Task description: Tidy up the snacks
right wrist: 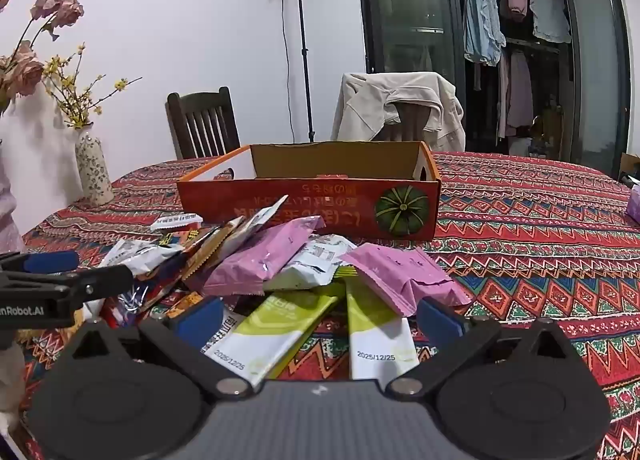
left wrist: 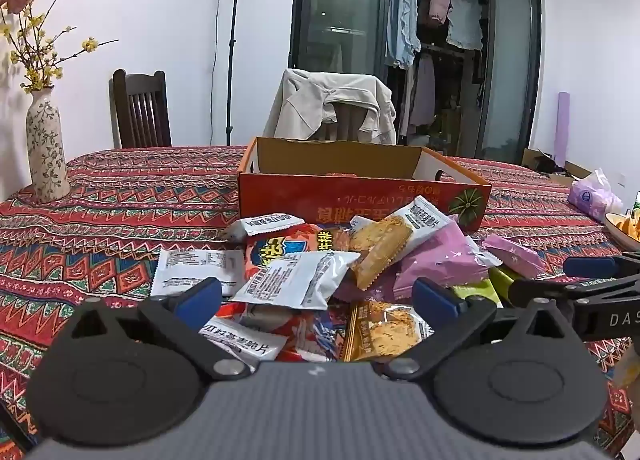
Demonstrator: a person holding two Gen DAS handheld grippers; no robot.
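Both grippers [left wrist: 317, 294] [right wrist: 320, 314] gape empty over piled snack packets [left wrist: 320, 272] — orange box [right wrist: 308, 207] behind, seemingly empty.

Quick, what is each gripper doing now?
Left gripper: open, holding nothing.
Right gripper: open, holding nothing.

Mixed snack packets [left wrist: 320, 280] heaped on cloth just in front of open orange box [left wrist: 360, 195].
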